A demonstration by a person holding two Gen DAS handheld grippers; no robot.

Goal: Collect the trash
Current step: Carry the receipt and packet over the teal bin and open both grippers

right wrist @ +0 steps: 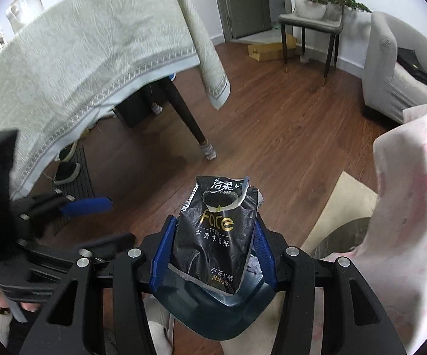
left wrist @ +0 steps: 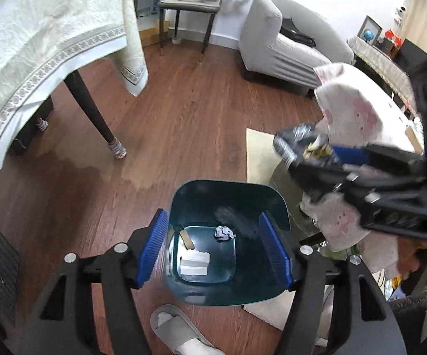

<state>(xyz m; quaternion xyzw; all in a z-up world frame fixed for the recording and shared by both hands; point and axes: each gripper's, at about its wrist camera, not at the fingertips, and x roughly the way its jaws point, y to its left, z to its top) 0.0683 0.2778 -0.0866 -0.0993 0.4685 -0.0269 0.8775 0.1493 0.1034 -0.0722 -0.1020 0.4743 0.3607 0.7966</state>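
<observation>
Left gripper [left wrist: 213, 247] spread wide and holding nothing above the dark green bin [left wrist: 228, 198], crumpled paper [left wrist: 224, 233] and white scraps [left wrist: 194, 263] on its floor, right gripper [right wrist: 212, 251] clamped on a black tissue packet [right wrist: 218, 233] over the bin's rim [right wrist: 213, 301], pink cloth [right wrist: 409, 207] at right

A pale tablecloth [left wrist: 35, 50] hangs over a table whose dark leg [left wrist: 90, 108] wears a striped sock [left wrist: 118, 149] on the wood floor [left wrist: 184, 112]. A grey sofa [left wrist: 275, 44] sits at the back, a black bag [left wrist: 298, 35] on it. A chair [right wrist: 314, 20] holds a white planter [right wrist: 309, 7]. A beige mat [left wrist: 259, 156] lies on the floor.
</observation>
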